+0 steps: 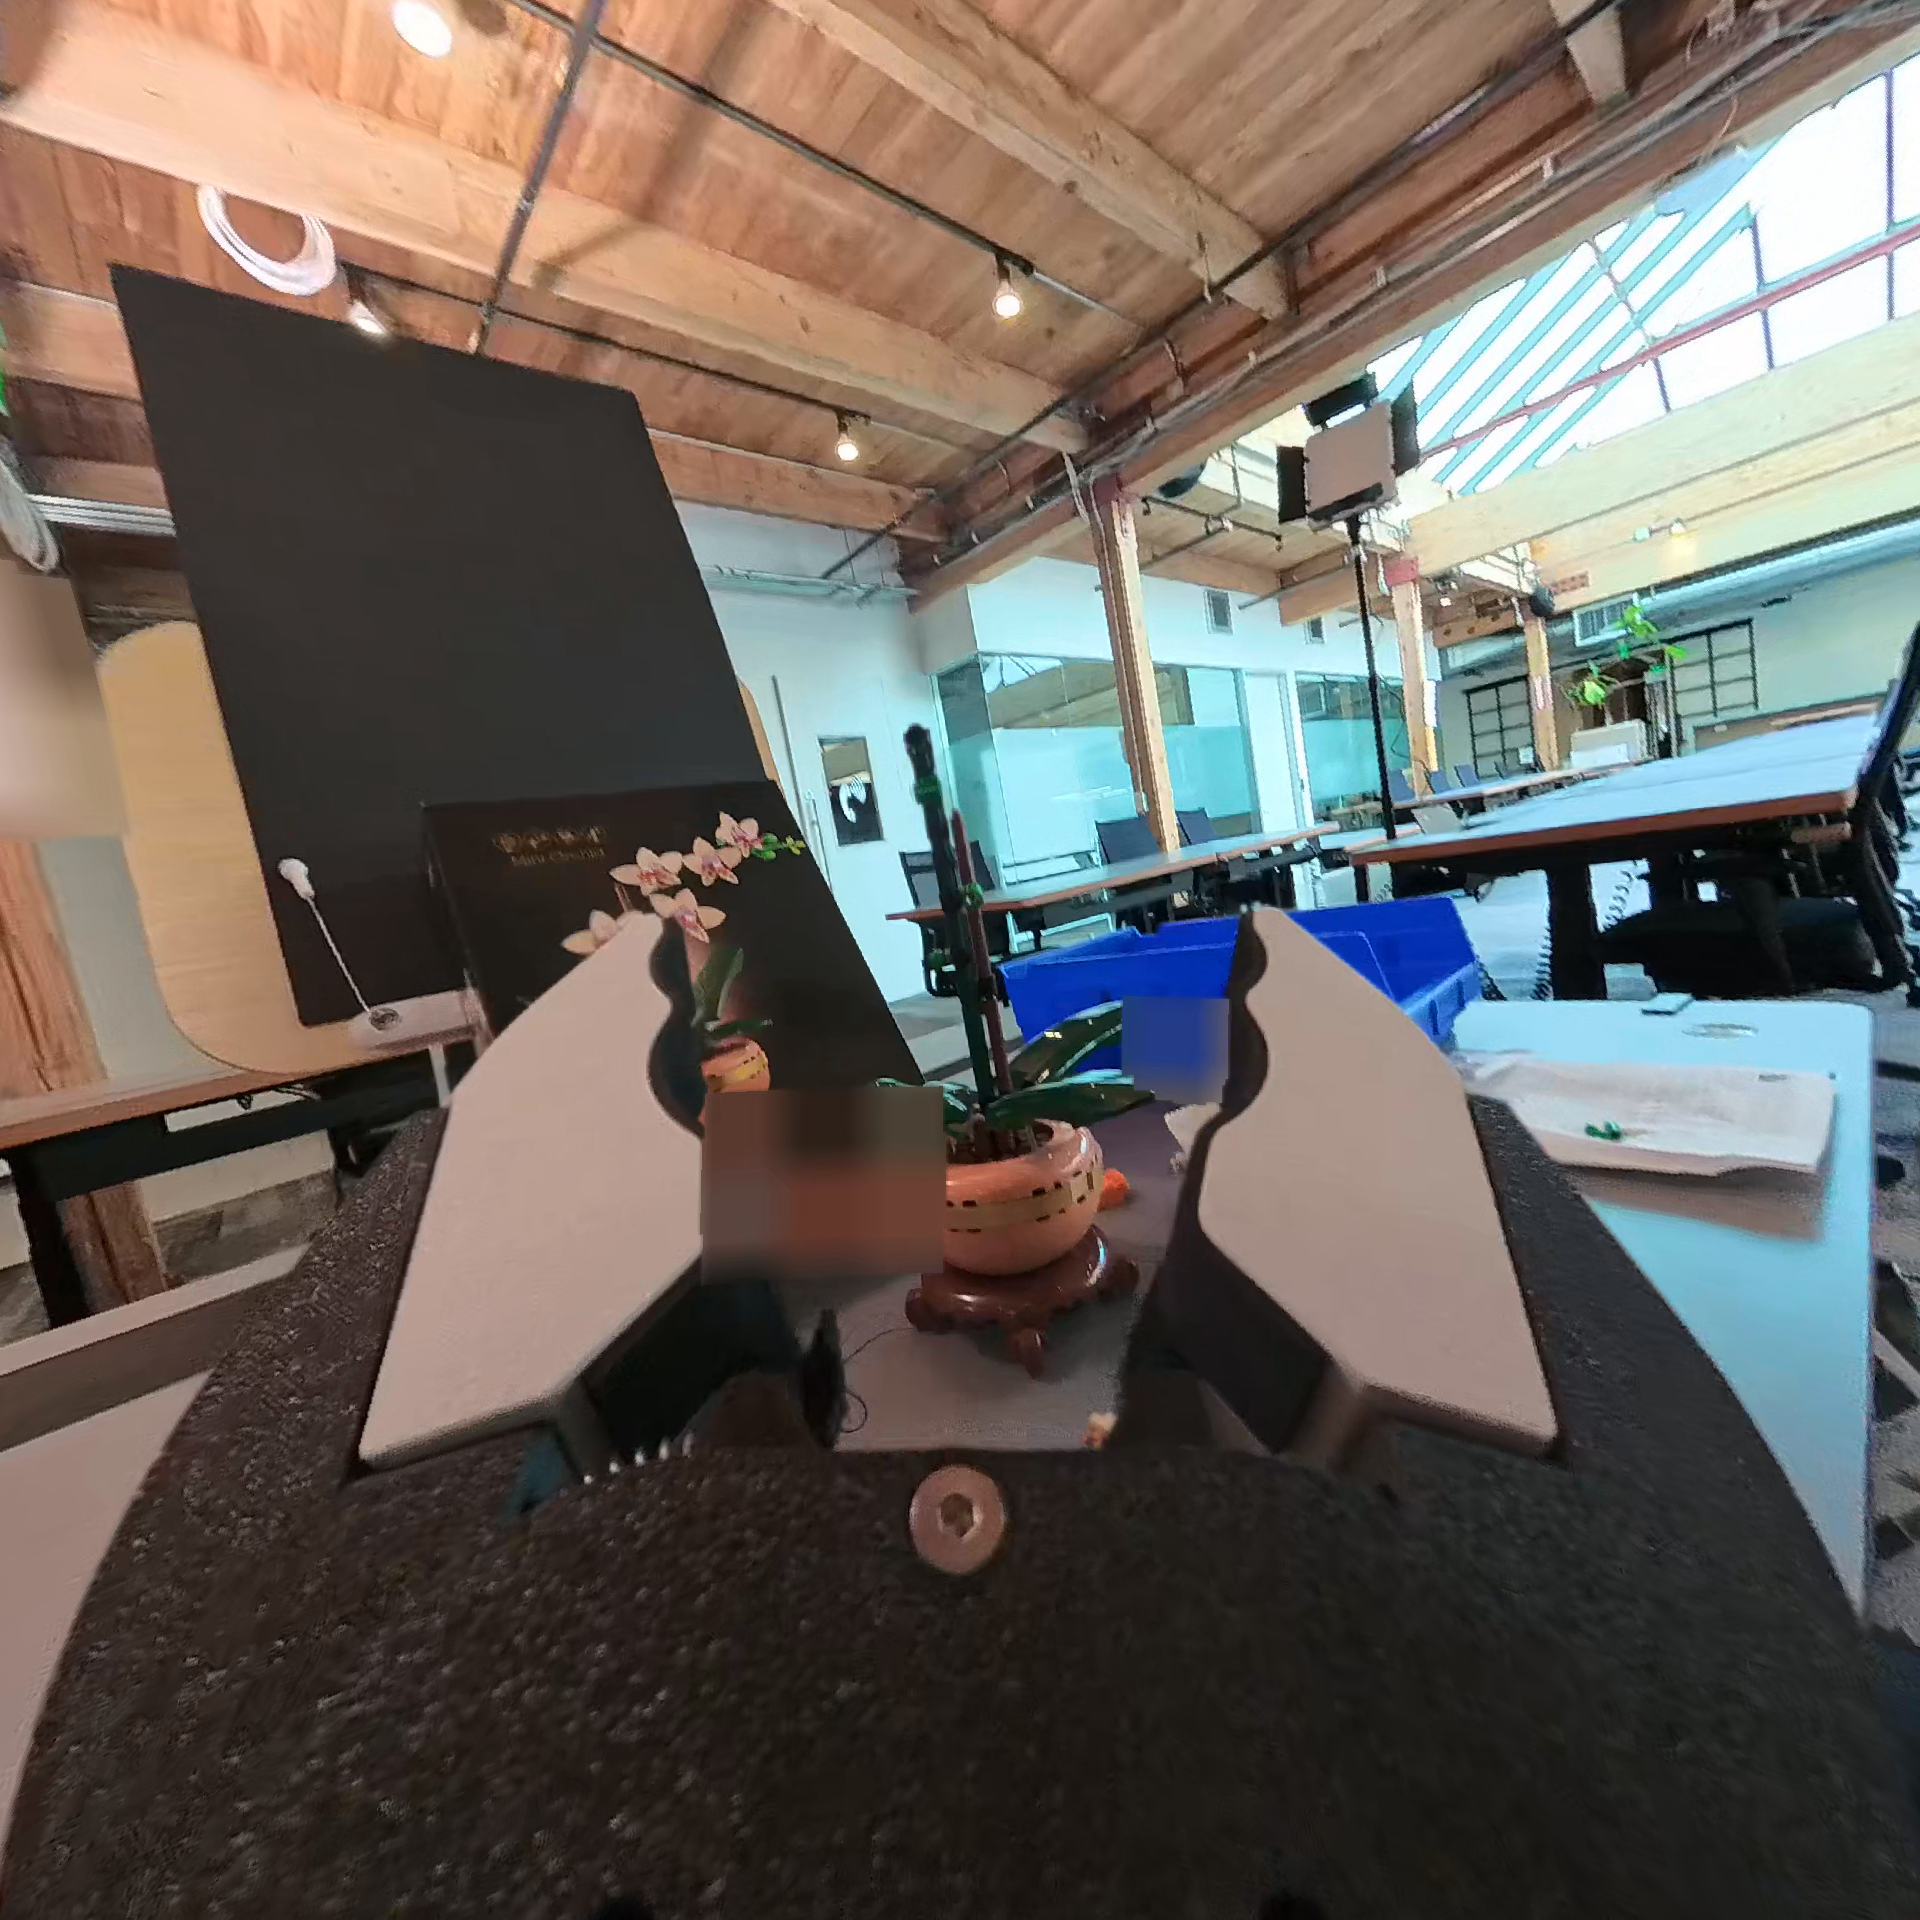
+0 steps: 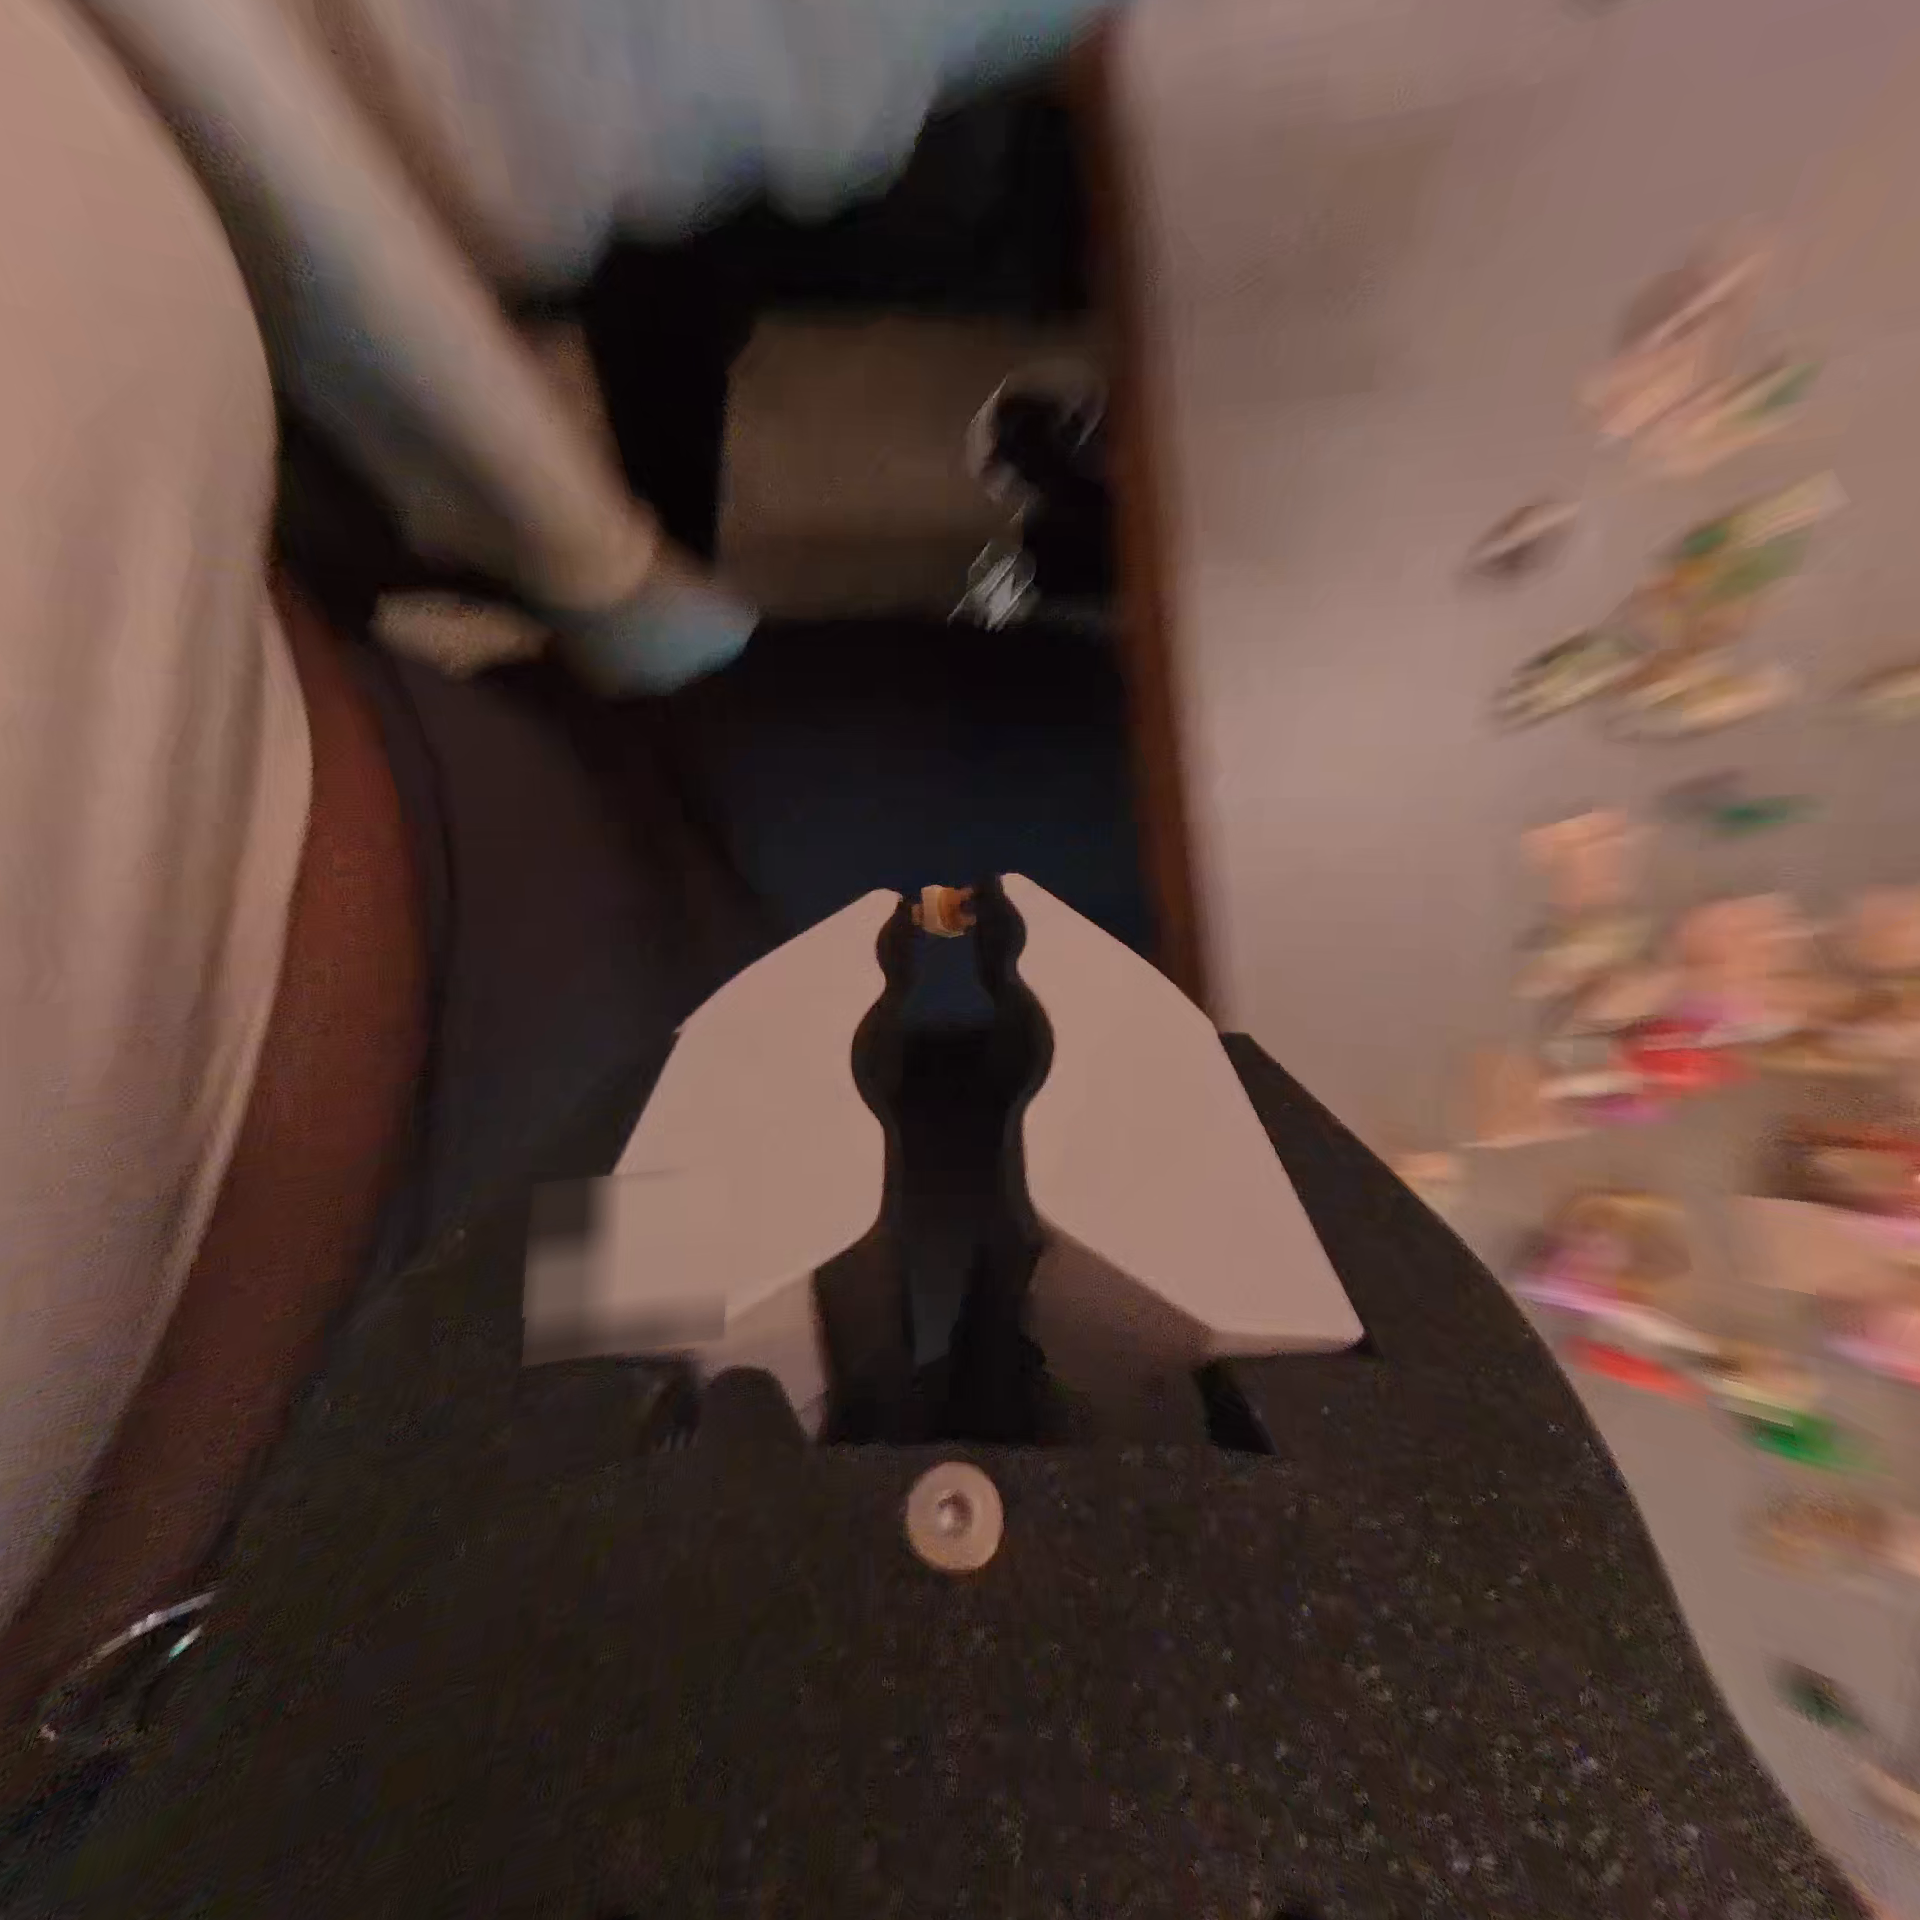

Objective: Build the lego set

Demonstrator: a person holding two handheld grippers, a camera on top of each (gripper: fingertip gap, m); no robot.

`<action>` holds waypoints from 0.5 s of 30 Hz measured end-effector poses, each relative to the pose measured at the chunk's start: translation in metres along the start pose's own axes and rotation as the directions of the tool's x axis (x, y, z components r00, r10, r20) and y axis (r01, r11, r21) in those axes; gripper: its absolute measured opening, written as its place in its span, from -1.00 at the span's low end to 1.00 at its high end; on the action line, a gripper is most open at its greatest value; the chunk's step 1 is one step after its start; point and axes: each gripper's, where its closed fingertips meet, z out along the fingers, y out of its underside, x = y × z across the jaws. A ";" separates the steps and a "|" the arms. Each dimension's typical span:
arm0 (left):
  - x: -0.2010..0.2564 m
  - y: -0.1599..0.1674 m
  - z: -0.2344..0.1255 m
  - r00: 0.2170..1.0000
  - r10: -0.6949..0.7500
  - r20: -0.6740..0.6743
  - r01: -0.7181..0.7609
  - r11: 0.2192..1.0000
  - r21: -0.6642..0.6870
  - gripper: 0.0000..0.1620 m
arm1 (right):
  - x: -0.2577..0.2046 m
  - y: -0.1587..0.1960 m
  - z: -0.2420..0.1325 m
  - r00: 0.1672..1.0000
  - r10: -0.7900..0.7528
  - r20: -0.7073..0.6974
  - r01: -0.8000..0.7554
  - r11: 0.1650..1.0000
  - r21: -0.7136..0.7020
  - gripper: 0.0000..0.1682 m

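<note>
In the left wrist view a lego orchid model stands on the table: a peach pot (image 1: 1023, 1195) on a brown base, green leaves and a tall dark stem (image 1: 951, 883). My left gripper (image 1: 951, 935) is open and empty, its fingers either side of the model and short of it. In the right wrist view, which is motion-blurred, my right gripper (image 2: 943, 902) is shut on a small tan lego piece (image 2: 940, 906) at its fingertips. Several loose lego pieces (image 2: 1683, 1018) lie blurred on the table at the right.
The set's dark box (image 1: 665, 935) leans behind the model, in front of a black board (image 1: 416, 623). Blue bins (image 1: 1340, 966) stand behind the model. A paper sheet (image 1: 1662, 1112) with small green pieces lies at the right. A person's leg (image 2: 468, 416) shows below the table edge.
</note>
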 end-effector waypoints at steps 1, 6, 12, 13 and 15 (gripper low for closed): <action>-0.001 0.003 0.000 1.000 0.000 0.002 0.000 1.000 -0.015 0.20 | 0.021 -0.024 -0.018 0.996 0.006 -0.084 0.000 0.997 0.078 -0.87; -0.011 0.005 -0.002 0.999 0.011 0.031 -0.010 0.999 -0.040 0.13 | 0.139 -0.057 -0.053 0.890 0.068 -0.451 0.014 0.984 0.177 -0.86; -0.030 -0.013 -0.014 0.994 -0.012 0.109 0.005 0.998 0.064 -0.46 | 0.179 -0.028 -0.024 0.865 0.217 -0.452 -0.146 0.971 0.187 -0.28; -0.032 -0.017 -0.017 0.994 -0.019 0.111 0.009 0.996 0.088 -0.59 | 0.184 -0.034 -0.036 0.839 0.230 -0.493 -0.116 0.961 0.251 -0.23; -0.034 -0.017 -0.019 0.993 0.001 0.119 -0.012 0.995 0.095 -0.73 | 0.192 -0.039 -0.058 0.792 0.242 -0.561 -0.051 0.941 0.334 -0.20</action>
